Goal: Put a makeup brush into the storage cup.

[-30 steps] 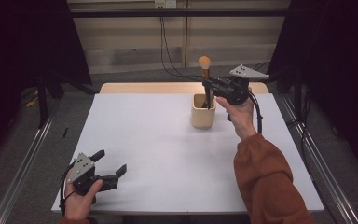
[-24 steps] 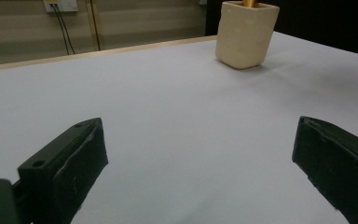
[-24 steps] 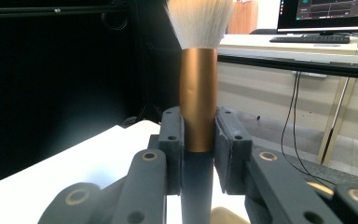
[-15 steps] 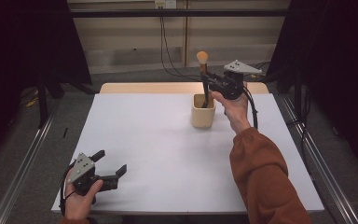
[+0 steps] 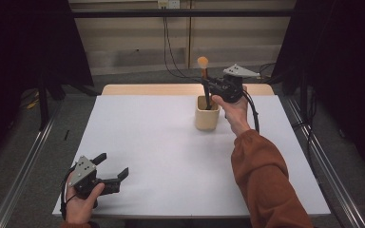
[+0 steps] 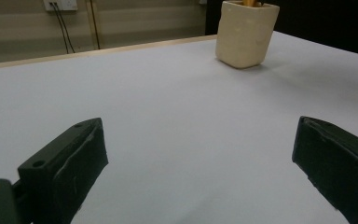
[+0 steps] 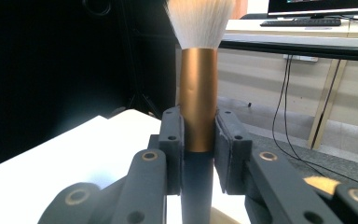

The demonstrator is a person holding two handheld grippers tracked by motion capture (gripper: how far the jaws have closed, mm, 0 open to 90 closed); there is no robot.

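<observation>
The right hand-held gripper point(image 7: 199, 154) clamps the makeup brush point(image 7: 198, 107) upright (bristles up) in the cup point(image 5: 206, 114).

Lone cup point(image 5: 206, 115) on bare table point(image 5: 147, 142)

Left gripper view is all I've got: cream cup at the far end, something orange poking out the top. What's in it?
Observer: A makeup brush, upright, lower end down inside the cup.
Operator: Is it loose in there?
Observer: No. The right claw is shut on it, pads clamped where the copper ferrule meets the dark handle.
Operator: My claw, anything between the jaws?
Observer: Nothing. The left claw is open at the near left of the white table, well apart from the cup.
</observation>
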